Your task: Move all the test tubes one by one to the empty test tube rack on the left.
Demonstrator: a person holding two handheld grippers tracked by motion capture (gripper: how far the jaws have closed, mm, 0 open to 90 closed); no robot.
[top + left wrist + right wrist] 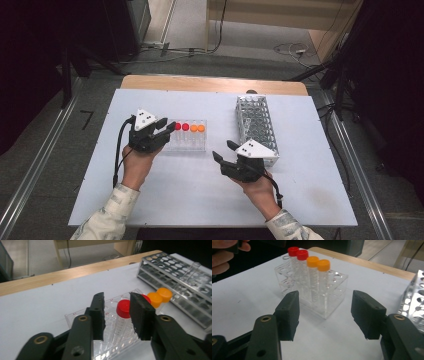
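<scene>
Forearms in pale sleeves are coming in from the bottom of the high view, each hand carrying a gripper. Left gripper (pixel 161 128) is hovering at the left end of the clear tube rack (pixel 189 145), fingers (pixel 98 315) standing narrowly apart with nothing pressed between them; the red-capped tube (pixel 123 308) is showing in the gap beyond the pads, seated in the rack, not gripped. Right gripper (pixel 225 150) is waiting low over the white surface (pixel 200 195), fingers (pixel 288 312) spread wide and holding nothing, pointing toward the clear rack from its other side. Four capped tubes are standing upright in one row in the rack: two red (pixel 298 253), two orange (pixel 318 263). Large metal-looking rack (pixel 257 125) is sitting well to the right, with a single uncapped clear tube (pixel 190 271) leaning in it as far as I can tell. Judging by this, the work of moving tubes between racks is looking early or between steps: all four capped tubes are sitting in the small rack, neither hand is carrying one, and any pick of the red-capped tube is not yet made.
</scene>
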